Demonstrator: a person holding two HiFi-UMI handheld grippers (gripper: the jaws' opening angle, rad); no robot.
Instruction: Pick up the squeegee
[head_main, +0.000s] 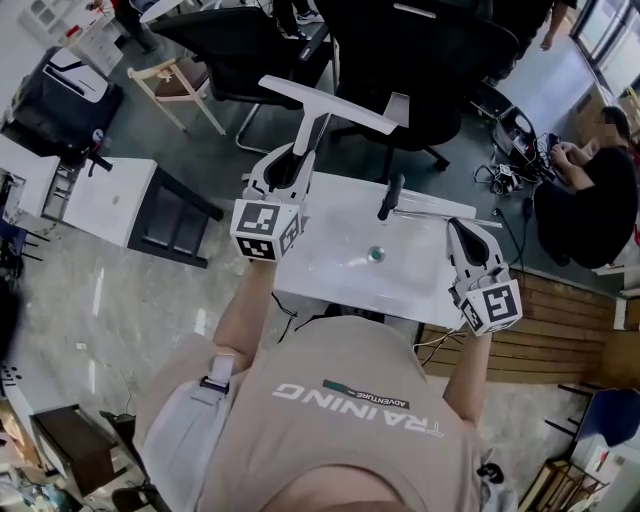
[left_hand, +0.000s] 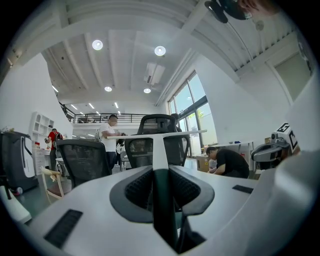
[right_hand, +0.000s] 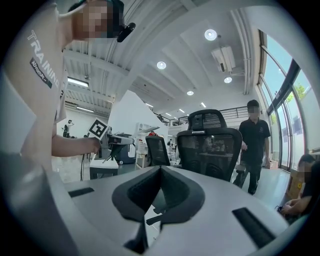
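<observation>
My left gripper (head_main: 300, 152) is shut on the handle of a squeegee (head_main: 322, 108) and holds it up off the white table (head_main: 330, 270). Its long white blade lies crosswise beyond the fingertips. In the left gripper view the squeegee (left_hand: 159, 160) stands upright between the dark pads (left_hand: 137, 187), with the blade spanning the top. My right gripper (head_main: 456, 230) hovers over the table's right end, its jaws together with nothing in them. The right gripper view shows its tips (right_hand: 159, 170) meeting, pointing level at an office chair.
A second tool with a black handle (head_main: 390, 196) and a thin white bar lies at the table's far edge. A small round object (head_main: 376, 254) sits mid-table. Black office chairs (head_main: 420, 70) stand beyond the table. A person (head_main: 600, 200) crouches at the right, among cables.
</observation>
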